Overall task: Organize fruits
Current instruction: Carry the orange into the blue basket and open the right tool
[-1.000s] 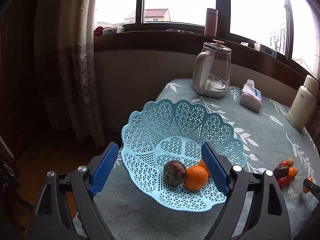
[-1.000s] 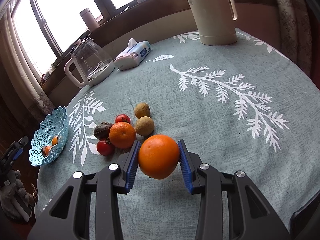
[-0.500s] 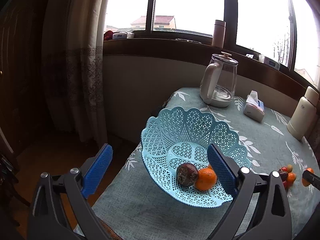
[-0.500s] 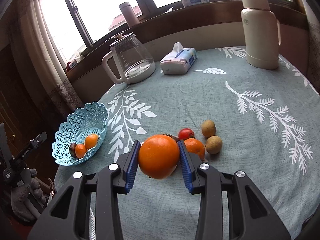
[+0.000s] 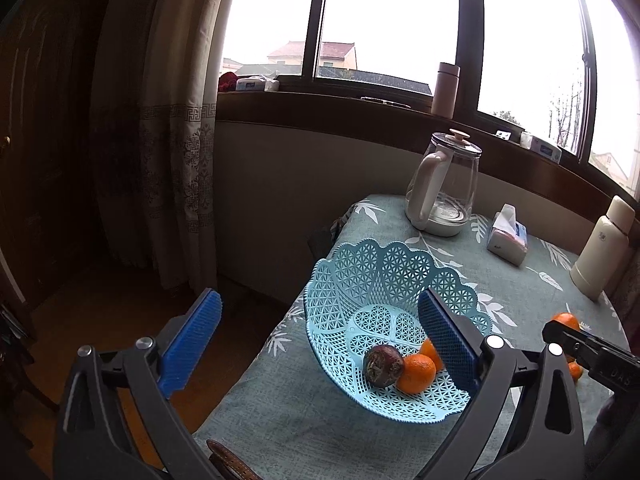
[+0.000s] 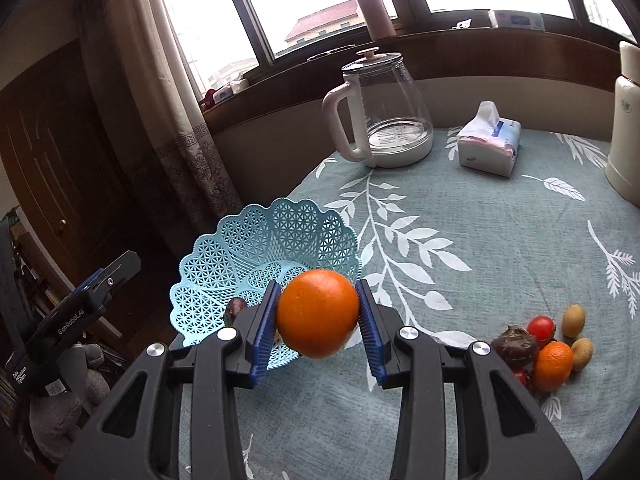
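Observation:
My right gripper [image 6: 318, 334] is shut on a large orange [image 6: 318, 312], held above the table just in front of the light blue lattice basket [image 6: 260, 236]. A dark purple fruit [image 5: 383, 365] and small oranges [image 5: 417, 373] lie in the basket [image 5: 372, 272] near the table's left edge. My left gripper [image 5: 320, 344] stands open and empty, back from the basket over the table edge. Loose fruits remain on the cloth at the right: a small orange [image 6: 553, 365], a dark fruit [image 6: 515, 345], a red one [image 6: 540, 326] and two brownish ones [image 6: 573, 314].
A glass kettle [image 6: 384, 112], a tissue pack [image 6: 490, 140] and a cream thermos [image 6: 626, 120] stand at the back of the round table with its leaf-print cloth [image 6: 460, 248]. Curtains and a dark floor lie off the table's left edge.
My right gripper has carried the large orange left, from over the fruit pile to the basket. My left gripper has drawn back and left, away from the basket.

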